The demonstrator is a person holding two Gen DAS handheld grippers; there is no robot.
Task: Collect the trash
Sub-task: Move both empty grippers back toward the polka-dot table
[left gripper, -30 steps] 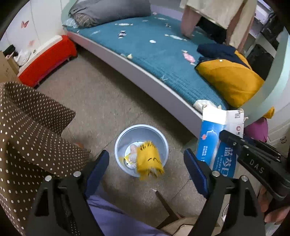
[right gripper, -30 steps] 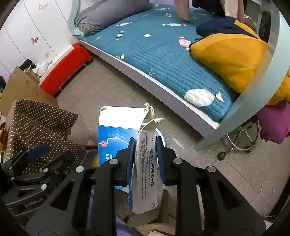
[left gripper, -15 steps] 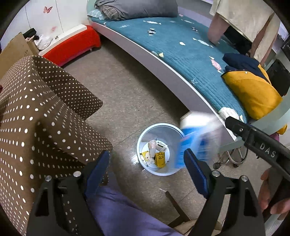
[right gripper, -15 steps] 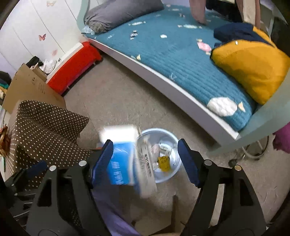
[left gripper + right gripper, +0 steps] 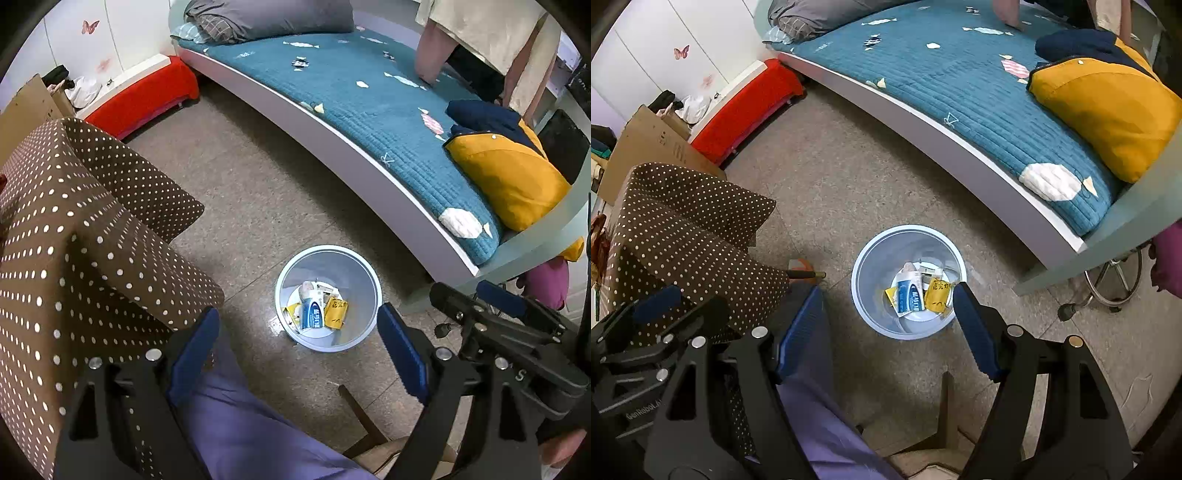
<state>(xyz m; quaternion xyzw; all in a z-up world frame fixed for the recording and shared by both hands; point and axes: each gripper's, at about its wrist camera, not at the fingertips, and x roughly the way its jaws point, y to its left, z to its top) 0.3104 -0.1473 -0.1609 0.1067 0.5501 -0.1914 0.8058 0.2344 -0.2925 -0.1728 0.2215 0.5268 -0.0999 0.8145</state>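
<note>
With the blue box (image 5: 910, 295) lying in the bin (image 5: 866, 258), both the left gripper (image 5: 295, 350) and right gripper (image 5: 886, 321) hover above, jaws spread and empty.

Print on yellow packet (image 5: 937, 295) in bin (image 5: 866, 273) too small to read; standing person (image 5: 491, 40) cropped by top edge.

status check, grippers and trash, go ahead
Left gripper open, empty. Right gripper open, empty. Blue box lying in bin with yellow packet. Nothing blocking the bin.
</note>
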